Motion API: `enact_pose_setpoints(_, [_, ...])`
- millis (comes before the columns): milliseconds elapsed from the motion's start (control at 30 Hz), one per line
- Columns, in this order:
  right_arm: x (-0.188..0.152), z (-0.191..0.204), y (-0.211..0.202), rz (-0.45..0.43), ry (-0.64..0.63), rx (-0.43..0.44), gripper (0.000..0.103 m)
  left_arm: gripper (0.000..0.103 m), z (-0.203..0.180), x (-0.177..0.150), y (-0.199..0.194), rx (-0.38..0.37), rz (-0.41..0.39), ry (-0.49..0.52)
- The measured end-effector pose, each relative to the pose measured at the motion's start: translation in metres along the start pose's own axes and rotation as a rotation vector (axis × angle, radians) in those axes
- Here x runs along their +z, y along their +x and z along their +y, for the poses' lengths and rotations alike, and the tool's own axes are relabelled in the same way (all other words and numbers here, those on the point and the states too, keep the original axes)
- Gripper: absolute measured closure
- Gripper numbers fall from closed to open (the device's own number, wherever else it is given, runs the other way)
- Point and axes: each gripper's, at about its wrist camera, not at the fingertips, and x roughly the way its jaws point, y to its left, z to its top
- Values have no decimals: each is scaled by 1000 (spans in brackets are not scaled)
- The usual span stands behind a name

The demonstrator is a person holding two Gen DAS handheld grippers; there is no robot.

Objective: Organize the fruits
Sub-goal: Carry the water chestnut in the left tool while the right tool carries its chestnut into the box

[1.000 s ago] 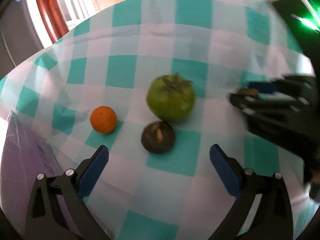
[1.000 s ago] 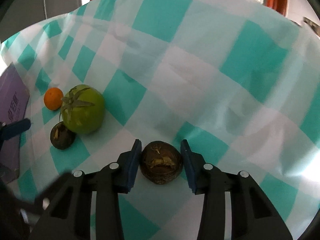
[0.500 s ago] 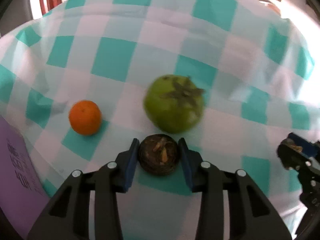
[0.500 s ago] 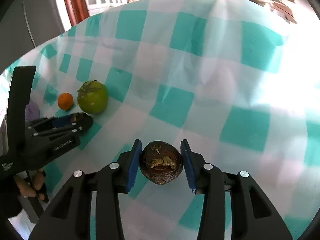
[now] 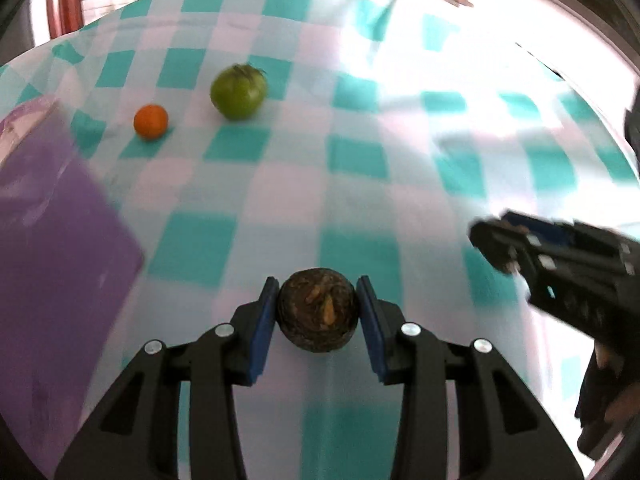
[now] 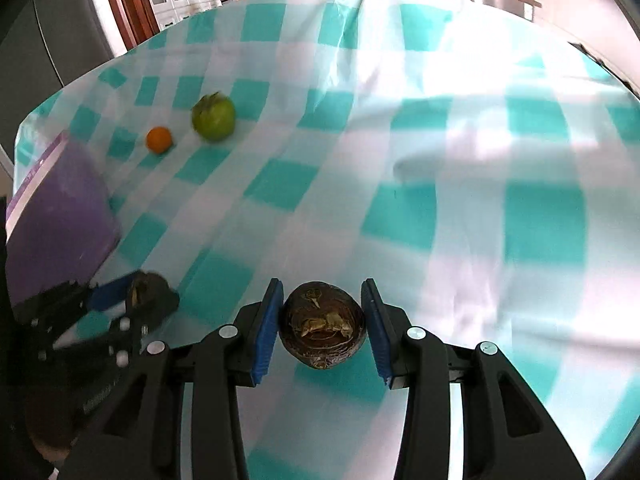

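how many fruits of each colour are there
dark brown: 2, one in the left tongs, one in the right tongs
green: 1
orange: 1
total: 4

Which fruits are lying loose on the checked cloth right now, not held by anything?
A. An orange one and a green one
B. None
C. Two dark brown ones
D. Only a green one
A: the orange fruit and green fruit sit free on the cloth; each dark fruit is clamped between fingers.
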Motion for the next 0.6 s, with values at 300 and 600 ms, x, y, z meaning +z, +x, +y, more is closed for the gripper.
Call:
enact_pose_setpoints(300, [-84,44,-87,33,55,-2,62,63,-17,-90,-117,-48,-25,131])
enact_pose_setpoints(600, [-102,115,-167,-66,-43,11,62,63,-5,-99,-225,-71,-225,229])
